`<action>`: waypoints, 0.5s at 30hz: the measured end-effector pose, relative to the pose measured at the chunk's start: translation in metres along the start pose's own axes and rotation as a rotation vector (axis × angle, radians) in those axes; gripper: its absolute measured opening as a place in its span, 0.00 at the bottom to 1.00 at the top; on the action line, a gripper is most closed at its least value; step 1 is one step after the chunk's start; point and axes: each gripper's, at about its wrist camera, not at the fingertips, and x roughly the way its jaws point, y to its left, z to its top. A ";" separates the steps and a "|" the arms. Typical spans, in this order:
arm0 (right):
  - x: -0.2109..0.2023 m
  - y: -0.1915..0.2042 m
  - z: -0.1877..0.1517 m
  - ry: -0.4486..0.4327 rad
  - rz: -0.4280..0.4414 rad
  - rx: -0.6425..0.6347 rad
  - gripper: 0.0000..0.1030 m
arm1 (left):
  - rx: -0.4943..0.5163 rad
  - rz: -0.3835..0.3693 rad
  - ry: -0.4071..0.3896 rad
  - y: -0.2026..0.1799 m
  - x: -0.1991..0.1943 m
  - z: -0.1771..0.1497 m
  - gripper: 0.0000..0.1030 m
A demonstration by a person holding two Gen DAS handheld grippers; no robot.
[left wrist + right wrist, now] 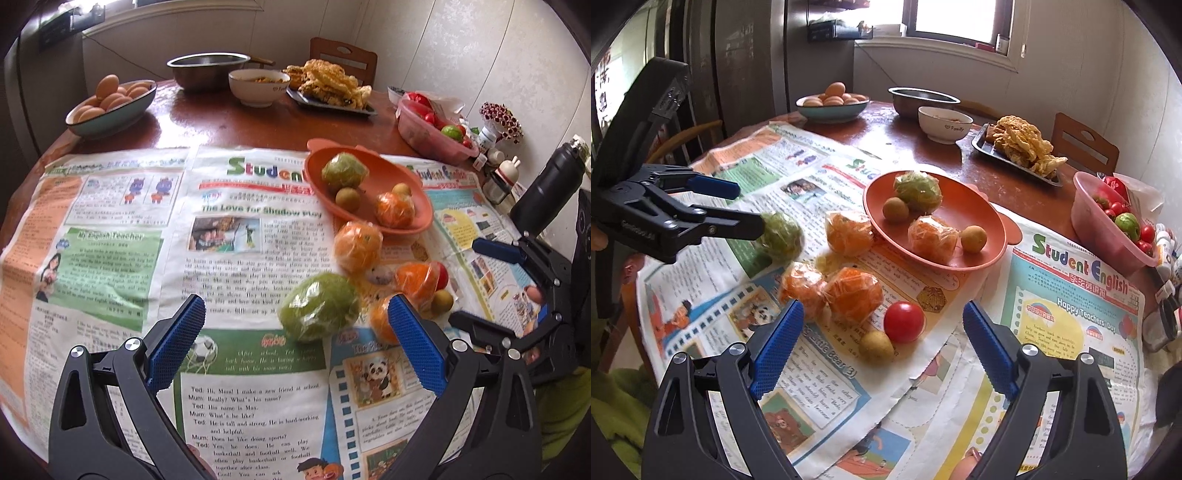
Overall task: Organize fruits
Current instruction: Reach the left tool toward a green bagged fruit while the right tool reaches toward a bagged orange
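Note:
An orange plate (pixel 373 218) (pixel 982 225) on the newspaper holds a wrapped green fruit (pixel 344 170) (pixel 917 191), a wrapped orange (pixel 394 209) (pixel 932 236) and two small brown fruits. On the paper lie a wrapped green fruit (pixel 319 306) (pixel 781 236), three wrapped oranges (pixel 357 246) (pixel 852 294), a red tomato (pixel 904 321) and a small brown fruit (pixel 876 346). My left gripper (pixel 295 314) (pixel 750 206) is open, just before the loose green fruit. My right gripper (pixel 882 317) (pixel 469 280) is open, near the tomato.
Further back on the round wooden table (pixel 229 125) stand a bowl of eggs (pixel 110 107), a steel bowl (pixel 208 70), a white bowl (pixel 258 86), a tray of fried food (pixel 332 88) and a pink tub of tomatoes (pixel 432 129). A black bottle (pixel 550 188) stands at the right.

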 end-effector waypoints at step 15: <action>0.022 0.010 0.006 0.044 0.009 -0.133 0.59 | 0.007 -0.003 0.031 0.001 0.017 -0.010 0.90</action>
